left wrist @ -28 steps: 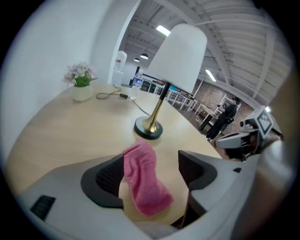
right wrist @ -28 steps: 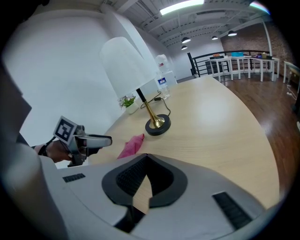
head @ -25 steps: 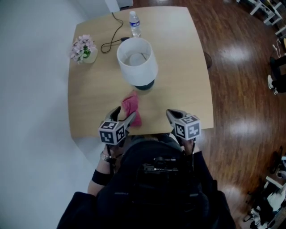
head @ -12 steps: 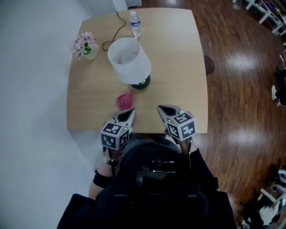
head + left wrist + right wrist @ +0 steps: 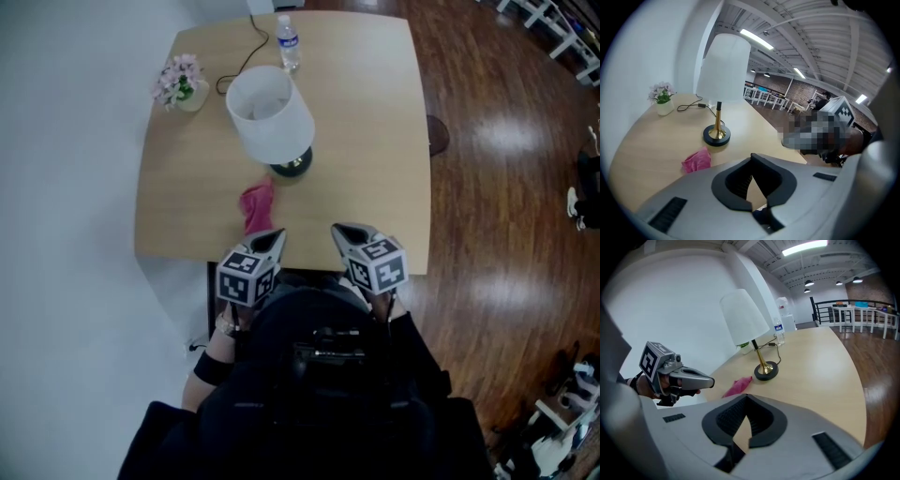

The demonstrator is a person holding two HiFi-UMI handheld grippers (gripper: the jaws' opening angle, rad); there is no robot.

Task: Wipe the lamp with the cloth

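Near the lower edge of the worktop (image 5: 375, 141) in the head view, the left gripper (image 5: 272, 238) and the right gripper (image 5: 343, 231) hover side by side. Each gripper's own view shows its jaws pressed together with nothing between them. Just above the left gripper in the frame lies the pink cloth (image 5: 257, 204), crumpled on the wood and held by neither gripper. The lamp (image 5: 270, 114) stands upright beyond it at upper centre, its dark round base (image 5: 292, 165) a little apart from the cloth. This scene suits a cloth waiting to be taken up as well as one laid down once the wiping was over. Whether the white shade is clean is probably too fine to read from here. Either way, the sound course is to keep both grippers low and clear of the shade's wide rim, since a tall lamp on a small base would likely tip at a sideways knock.
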